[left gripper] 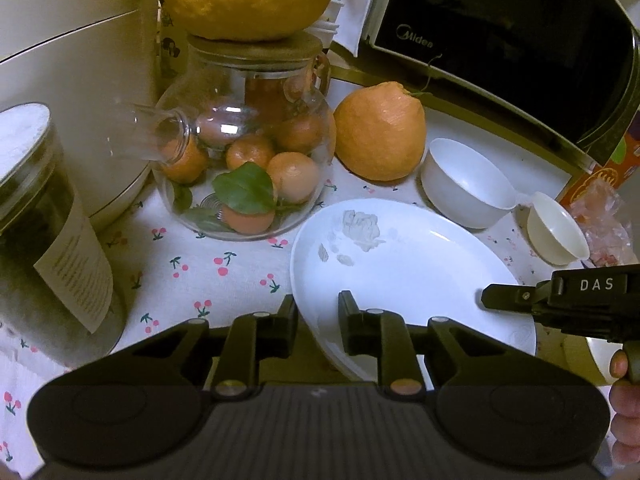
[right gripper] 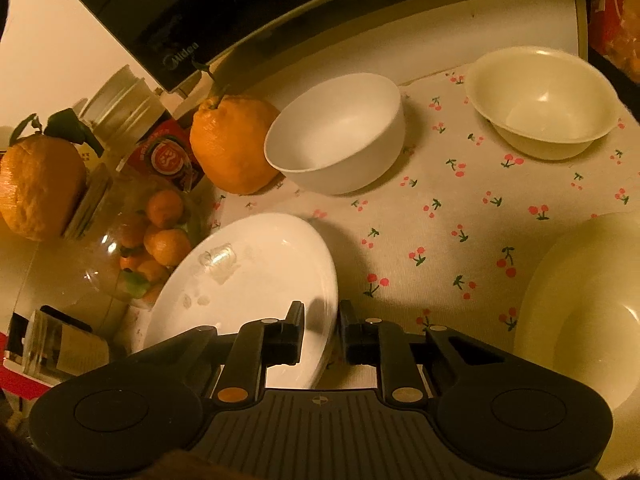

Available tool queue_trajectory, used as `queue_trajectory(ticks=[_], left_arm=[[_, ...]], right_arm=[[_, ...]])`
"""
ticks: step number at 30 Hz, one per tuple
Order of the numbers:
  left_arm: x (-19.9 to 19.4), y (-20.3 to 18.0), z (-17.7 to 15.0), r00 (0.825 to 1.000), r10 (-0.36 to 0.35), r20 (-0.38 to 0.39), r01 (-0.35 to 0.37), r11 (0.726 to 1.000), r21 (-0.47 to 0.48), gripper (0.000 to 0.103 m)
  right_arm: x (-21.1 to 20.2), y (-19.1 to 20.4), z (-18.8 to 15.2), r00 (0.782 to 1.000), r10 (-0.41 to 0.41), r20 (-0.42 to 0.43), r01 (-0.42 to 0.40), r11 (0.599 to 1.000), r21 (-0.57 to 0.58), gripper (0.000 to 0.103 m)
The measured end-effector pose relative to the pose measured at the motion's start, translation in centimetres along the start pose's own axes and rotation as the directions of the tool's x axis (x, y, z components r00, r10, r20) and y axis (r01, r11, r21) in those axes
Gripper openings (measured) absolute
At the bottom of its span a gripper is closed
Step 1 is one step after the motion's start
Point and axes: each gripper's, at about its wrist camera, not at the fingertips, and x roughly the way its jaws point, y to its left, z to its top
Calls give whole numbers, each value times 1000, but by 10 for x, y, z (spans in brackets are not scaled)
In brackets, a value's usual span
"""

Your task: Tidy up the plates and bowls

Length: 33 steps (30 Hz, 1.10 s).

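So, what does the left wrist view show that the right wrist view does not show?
Only the left wrist view: the right claw from the side at the plate's edge, and a dark labelled jar.

Only the right wrist view: a cream plate at the right edge.

Both views: the white plate clamped at its rim, two bowls, the glass jug of oranges, the microwave.

1. The left gripper points down at a slant, jaws nearly closed, clamping a rim.
2. The right gripper at its 3 o'clock does likewise; fingers hold its handle.
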Motion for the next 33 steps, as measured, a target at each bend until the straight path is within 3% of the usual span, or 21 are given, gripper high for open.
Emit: queue_trajectory(ticks=[18,33], left_arm=[[-51,-15,-11,998,-50,44,49,999,18,19],[-103,-29,-33,995,-88,51,84,993,79,19]], right_arm=[[-65,10,-14,999,-24,42,25,999,-34,18],[-131,14,-50,997,-45,70,47,998,-31,18]])
